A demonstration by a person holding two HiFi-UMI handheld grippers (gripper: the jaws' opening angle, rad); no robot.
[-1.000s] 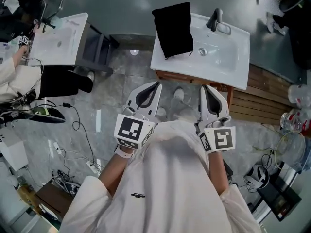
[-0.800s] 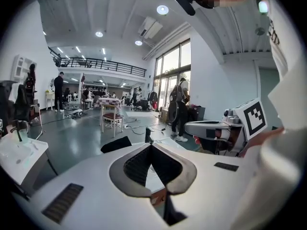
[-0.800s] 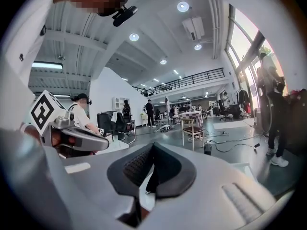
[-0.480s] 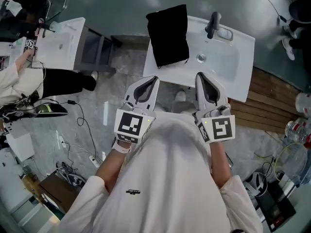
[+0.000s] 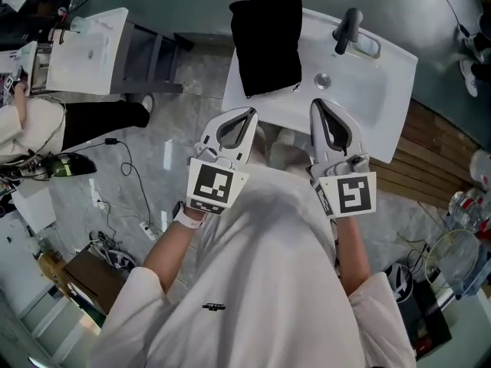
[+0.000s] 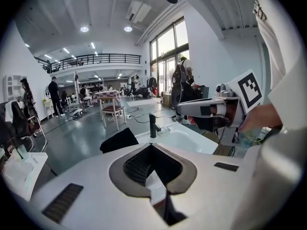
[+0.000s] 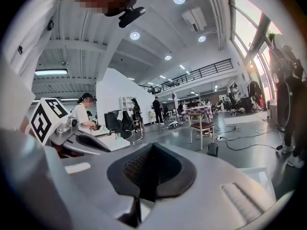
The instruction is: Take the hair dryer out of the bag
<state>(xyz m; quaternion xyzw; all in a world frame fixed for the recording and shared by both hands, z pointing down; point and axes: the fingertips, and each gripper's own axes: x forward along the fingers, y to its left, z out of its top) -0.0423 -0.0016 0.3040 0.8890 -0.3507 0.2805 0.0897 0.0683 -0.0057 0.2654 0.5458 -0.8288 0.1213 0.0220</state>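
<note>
Left gripper [image 5: 244, 116] and right gripper [image 5: 317, 107] both clenched, empty, short of black bag [image 5: 267, 41] on sink [image 5: 395, 83]. Likely soft, limp cloth, hair dryer unseen; pinch near mouth.

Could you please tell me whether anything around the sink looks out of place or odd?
Only the black bag: it lies across the left end of the white sink, beside the basin, and seems to overhang the rim, an unusual spot for it. Nothing looks spilled or broken.
</note>
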